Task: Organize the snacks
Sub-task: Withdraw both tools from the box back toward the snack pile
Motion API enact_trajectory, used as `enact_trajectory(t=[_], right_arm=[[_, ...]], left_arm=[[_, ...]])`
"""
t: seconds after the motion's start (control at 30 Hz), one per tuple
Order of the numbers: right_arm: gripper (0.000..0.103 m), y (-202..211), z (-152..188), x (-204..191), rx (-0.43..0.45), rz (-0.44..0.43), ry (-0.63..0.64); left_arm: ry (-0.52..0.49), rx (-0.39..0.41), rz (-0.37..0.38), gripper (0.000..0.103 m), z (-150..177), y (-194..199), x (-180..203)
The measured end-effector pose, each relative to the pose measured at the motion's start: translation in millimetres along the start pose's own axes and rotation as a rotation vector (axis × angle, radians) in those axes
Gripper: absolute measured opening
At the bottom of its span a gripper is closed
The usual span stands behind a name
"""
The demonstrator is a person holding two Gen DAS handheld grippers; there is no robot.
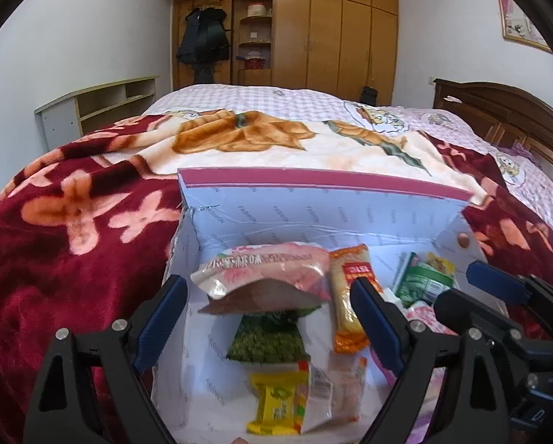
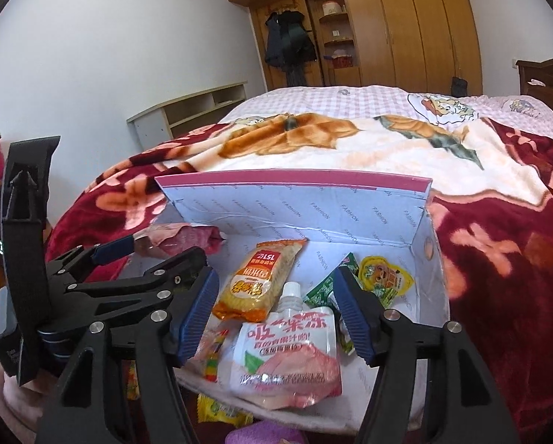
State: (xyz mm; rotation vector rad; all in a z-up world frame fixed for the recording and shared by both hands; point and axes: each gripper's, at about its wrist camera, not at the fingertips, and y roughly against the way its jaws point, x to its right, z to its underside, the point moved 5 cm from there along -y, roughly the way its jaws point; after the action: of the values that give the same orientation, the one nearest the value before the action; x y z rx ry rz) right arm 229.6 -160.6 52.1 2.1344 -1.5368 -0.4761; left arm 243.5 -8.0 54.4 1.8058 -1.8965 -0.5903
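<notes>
A white box with a pink rim (image 1: 313,181) lies open on the bed and holds several snack packets. My left gripper (image 1: 267,286) stands open over its left half. A pink jelly pouch (image 1: 269,273) sits between the blue pads, tilted, and neither pad presses on it. Under it lie a green packet (image 1: 265,336) and a yellow packet (image 1: 276,403). My right gripper (image 2: 276,277) is open above a white and pink spouted pouch (image 2: 284,347) at the box's (image 2: 350,192) near edge. An orange cracker packet (image 2: 258,281) lies between the two grippers.
The box rests on a red flowered blanket (image 1: 73,240) that covers the bed. Small green and yellow packets (image 2: 385,277) fill the box's right corner. A wooden headboard (image 1: 498,111) stands at the right, a low shelf (image 1: 102,103) at the left, a wardrobe (image 1: 332,29) behind.
</notes>
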Motion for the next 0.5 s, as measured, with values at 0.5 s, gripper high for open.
enact_trajectory(t=[0.5], right_arm=[[0.066, 46.8, 24.1, -6.2, 0.030, 0.007, -0.030]], left_arm=[[-0.014, 0.027, 0.009, 0.093, 22.7, 62.4, -1.8]])
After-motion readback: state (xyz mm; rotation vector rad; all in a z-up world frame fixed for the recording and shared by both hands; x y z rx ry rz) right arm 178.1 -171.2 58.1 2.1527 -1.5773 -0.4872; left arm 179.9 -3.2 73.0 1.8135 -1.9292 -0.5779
